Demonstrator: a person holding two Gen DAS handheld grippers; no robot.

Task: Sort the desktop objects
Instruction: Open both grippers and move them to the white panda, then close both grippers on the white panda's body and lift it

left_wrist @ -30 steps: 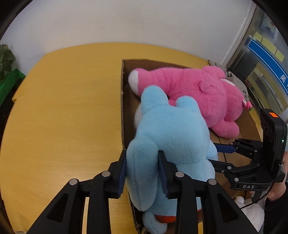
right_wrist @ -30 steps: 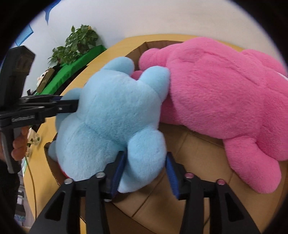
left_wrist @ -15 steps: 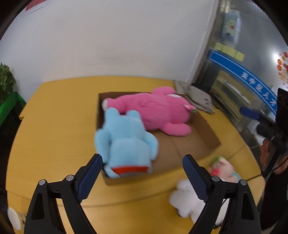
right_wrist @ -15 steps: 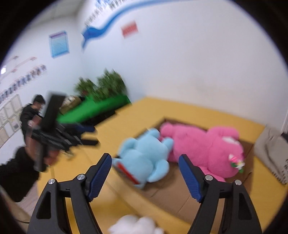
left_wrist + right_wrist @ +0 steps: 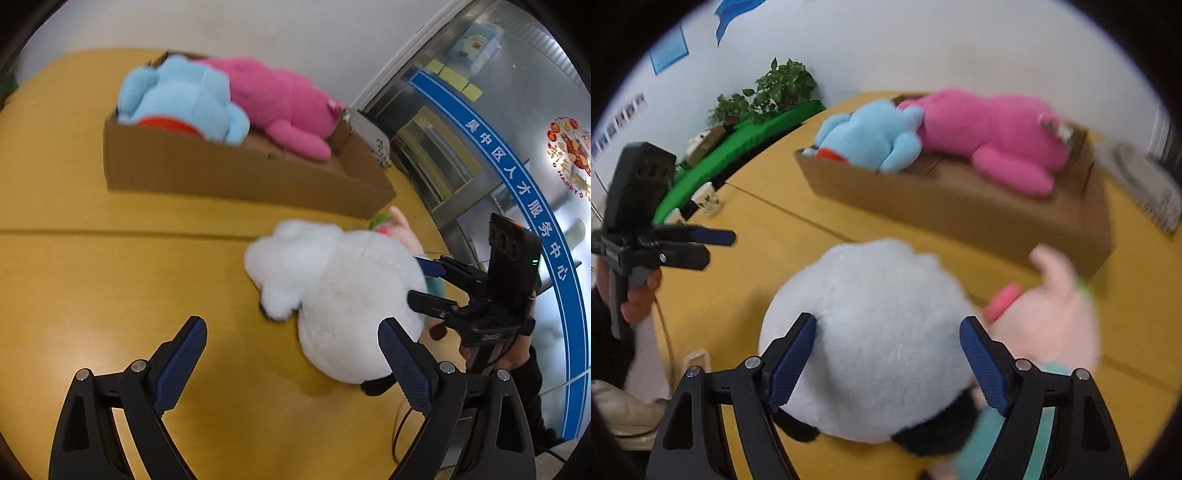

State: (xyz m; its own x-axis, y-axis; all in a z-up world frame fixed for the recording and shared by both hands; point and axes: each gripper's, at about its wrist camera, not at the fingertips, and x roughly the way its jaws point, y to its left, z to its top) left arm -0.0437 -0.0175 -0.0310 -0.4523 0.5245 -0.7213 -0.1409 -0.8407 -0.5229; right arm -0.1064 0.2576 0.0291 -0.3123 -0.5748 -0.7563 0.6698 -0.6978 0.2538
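White plush (image 5: 871, 332) sits on the table between the spread pads of the right gripper (image 5: 886, 354), lined up for grabbing; left gripper (image 5: 291, 354) gapes empty.

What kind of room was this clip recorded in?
Likely an office or public service centre, not a home: a blue wall band with Chinese lettering, glass partitions with sticky notes, potted plants and a large yellow table.

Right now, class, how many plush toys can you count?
4: blue plush and pink plush in the cardboard box; white plush and pale pink plush on the table. Others may be hidden.
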